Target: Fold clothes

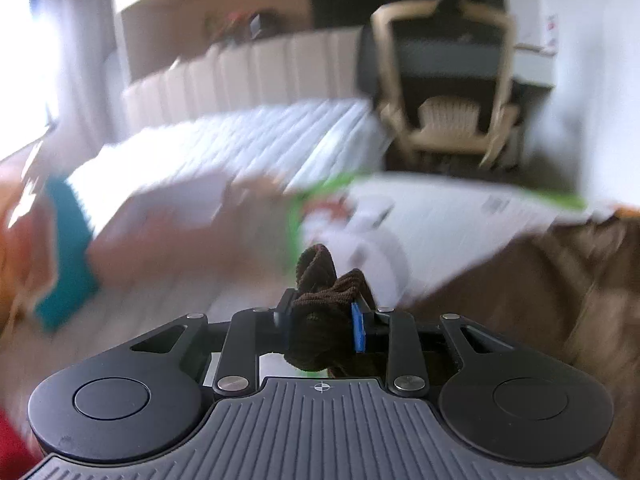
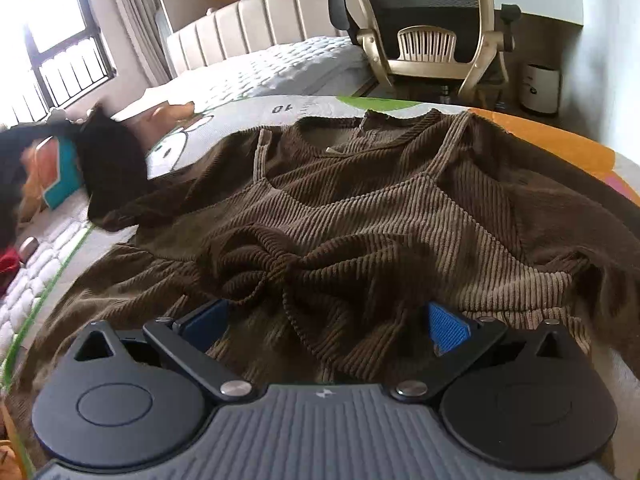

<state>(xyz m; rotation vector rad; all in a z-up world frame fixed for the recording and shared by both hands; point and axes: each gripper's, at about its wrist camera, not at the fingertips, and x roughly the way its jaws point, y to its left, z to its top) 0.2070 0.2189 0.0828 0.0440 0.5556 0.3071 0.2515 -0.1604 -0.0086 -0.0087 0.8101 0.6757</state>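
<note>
A brown corduroy garment (image 2: 360, 216) lies spread on a printed mat (image 2: 248, 120), neckline at the far side, fabric bunched in the middle. My right gripper (image 2: 326, 320) is open just above its near part, blue pads on either side of a fold. My left gripper (image 1: 324, 316) is shut on a bunched piece of the brown garment (image 1: 320, 280), held up; the rest of the garment (image 1: 560, 280) shows at the right. The left wrist view is blurred by motion.
A white quilted bed (image 2: 280, 68) with a padded headboard stands behind the mat. An office chair (image 2: 428, 20) stands at the back right, a white bin (image 2: 540, 88) beside it. A teal and orange item (image 2: 60, 176) and dark clothing (image 2: 108, 168) lie at the left.
</note>
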